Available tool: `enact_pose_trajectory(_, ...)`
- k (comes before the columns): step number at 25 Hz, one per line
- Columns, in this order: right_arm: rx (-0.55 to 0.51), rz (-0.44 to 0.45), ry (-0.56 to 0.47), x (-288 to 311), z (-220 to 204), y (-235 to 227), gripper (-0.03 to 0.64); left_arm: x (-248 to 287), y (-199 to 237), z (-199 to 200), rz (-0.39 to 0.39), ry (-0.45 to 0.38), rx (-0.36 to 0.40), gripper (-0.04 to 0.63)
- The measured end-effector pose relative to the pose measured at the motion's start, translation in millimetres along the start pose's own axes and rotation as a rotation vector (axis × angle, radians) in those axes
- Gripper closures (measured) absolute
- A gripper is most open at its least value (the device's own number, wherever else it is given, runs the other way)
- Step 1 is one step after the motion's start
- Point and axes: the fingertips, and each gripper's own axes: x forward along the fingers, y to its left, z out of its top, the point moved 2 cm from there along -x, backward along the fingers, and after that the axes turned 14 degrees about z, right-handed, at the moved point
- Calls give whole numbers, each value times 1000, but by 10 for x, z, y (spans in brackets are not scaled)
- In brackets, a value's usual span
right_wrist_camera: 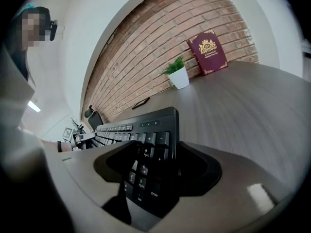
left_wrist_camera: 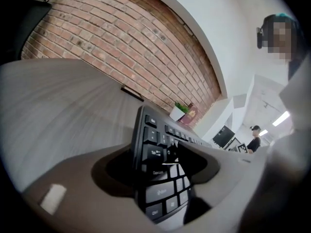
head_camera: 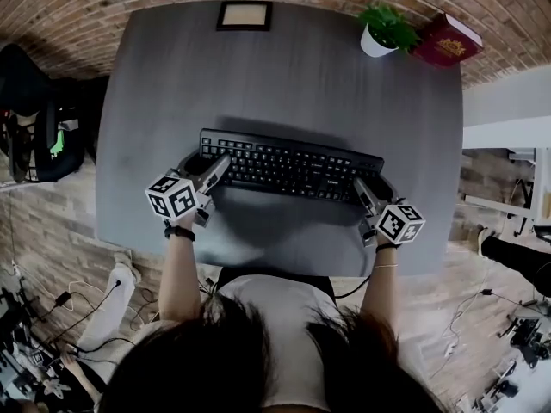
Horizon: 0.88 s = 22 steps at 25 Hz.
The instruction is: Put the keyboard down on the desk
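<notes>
keyboard (head_camera: pixel 288 166) underside hidden, frame (head_camera: pixel 244 15) contents too small to tell

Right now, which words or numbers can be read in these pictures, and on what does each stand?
"Tab", "Shift", "Ctrl": keyboard keys at the left gripper.
"9", "PgUp", "PgDn", "Enter": keys at the right gripper.
On the red book: gold print too small to read.
The keyboard's brand mark: too small to read.

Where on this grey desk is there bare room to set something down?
Bare desk lies between the keyboard and the picture frame at the far edge, across the far left corner, and in a strip along the near edge. The far right corner is crowded by the potted plant and red book; the left gripper and right gripper clamp the keyboard's ends.
</notes>
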Motion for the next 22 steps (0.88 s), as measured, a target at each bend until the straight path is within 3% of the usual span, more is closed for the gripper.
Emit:
enact_pose_trajectory(8, -40, -144, 25, 50, -12, -99, 360, 87, 49, -10, 125, -10, 27, 279)
enact_pose_trajectory(22, -62, -238, 63, 91, -49, -130, 357, 184, 186, -105, 310, 83, 102, 244)
